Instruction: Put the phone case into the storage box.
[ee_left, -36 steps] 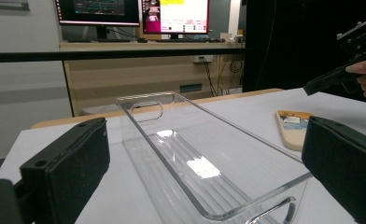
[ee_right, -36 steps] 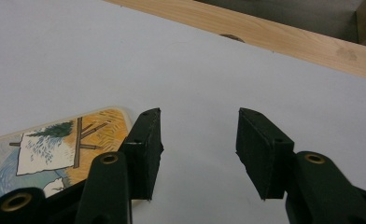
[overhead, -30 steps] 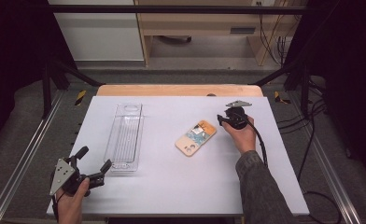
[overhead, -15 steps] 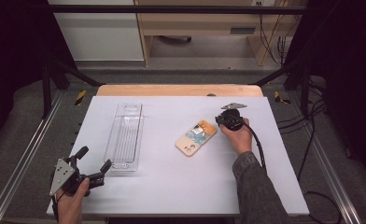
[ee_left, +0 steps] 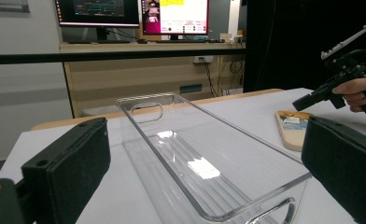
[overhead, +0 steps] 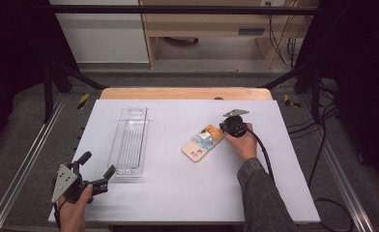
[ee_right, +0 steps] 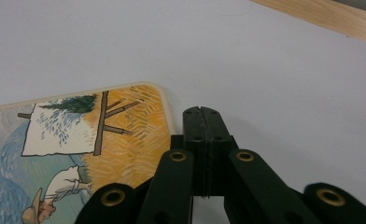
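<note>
The right gripper (overhead: 225, 126) is seen with its jaws pressed fully together and nothing between them; they have just been closing, and the tips rest just beside the far right corner of the phone case (overhead: 203, 142), on the bare white worktop (overhead: 178, 193). In the right gripper view the closed tips (ee_right: 203, 116) stand beside the case's rounded corner (ee_right: 160, 91), whether touching cannot be told. The case lies flat, printed face up, right of centre on the worktop, well apart from the clear plastic tray (overhead: 129, 142), which sits left of centre with its long side running toward the far edge. The left gripper (overhead: 96, 170) is held open near the front left corner, its jaws spread before the tray's near end (ee_left: 246, 205) without contact. The step in hand is judged to be a nudge or lift of the case at its edge: the closed tips would best be kept low and level against the rim, pushed slowly so the case slides rather than spins. Open room lies between case and tray and toward the front edge; the wooden strip (overhead: 187, 93) bounds the far edge.
</note>
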`<action>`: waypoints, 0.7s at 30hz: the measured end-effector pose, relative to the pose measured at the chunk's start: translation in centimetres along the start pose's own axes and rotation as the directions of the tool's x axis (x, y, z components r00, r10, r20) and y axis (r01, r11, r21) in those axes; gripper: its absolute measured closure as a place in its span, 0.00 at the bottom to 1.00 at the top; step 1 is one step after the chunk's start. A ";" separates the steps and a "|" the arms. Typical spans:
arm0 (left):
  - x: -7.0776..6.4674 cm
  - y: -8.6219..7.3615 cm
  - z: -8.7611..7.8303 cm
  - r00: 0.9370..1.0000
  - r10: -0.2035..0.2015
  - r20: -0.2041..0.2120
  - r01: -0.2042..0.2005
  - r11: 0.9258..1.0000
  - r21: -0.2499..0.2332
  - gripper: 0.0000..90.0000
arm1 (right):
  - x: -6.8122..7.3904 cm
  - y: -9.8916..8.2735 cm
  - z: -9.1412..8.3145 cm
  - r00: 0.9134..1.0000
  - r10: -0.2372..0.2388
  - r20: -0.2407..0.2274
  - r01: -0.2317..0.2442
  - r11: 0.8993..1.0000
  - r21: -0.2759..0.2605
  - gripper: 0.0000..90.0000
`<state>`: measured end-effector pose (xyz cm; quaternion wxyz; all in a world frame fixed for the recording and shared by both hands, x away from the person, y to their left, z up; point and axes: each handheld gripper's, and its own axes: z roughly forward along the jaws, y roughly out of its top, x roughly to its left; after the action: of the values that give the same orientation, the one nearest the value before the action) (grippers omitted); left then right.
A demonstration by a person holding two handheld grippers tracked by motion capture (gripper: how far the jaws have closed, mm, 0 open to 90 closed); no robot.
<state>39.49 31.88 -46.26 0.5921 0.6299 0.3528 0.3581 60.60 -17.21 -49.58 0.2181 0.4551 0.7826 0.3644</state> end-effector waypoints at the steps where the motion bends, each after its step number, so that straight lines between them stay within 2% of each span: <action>1: 0.0 0.0 0.0 1.000 0.000 0.000 0.000 1.000 0.000 0.01 | 0.0 0.0 0.0 1.000 -0.006 0.003 0.006 1.000 0.002 1.00; 10: -0.1 0.0 0.0 1.000 0.002 0.003 -0.002 1.000 0.002 0.01 | -0.2 -0.2 0.6 1.000 -0.002 0.002 0.002 1.000 0.013 1.00; 18: -0.1 0.0 0.0 1.000 0.001 0.004 -0.001 1.000 0.003 0.01 | -0.1 0.0 1.0 1.000 0.007 -0.016 -0.007 1.000 -0.004 1.00; 21: -0.2 -0.1 0.1 1.000 0.003 0.004 -0.003 1.000 0.006 0.01 | 0.1 -0.1 1.1 0.999 0.004 -0.040 -0.004 1.000 -0.006 1.00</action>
<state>39.48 31.72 -46.33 0.5904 0.6329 0.3518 0.3565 61.27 -16.76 -50.37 0.2029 0.4485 0.7849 0.3763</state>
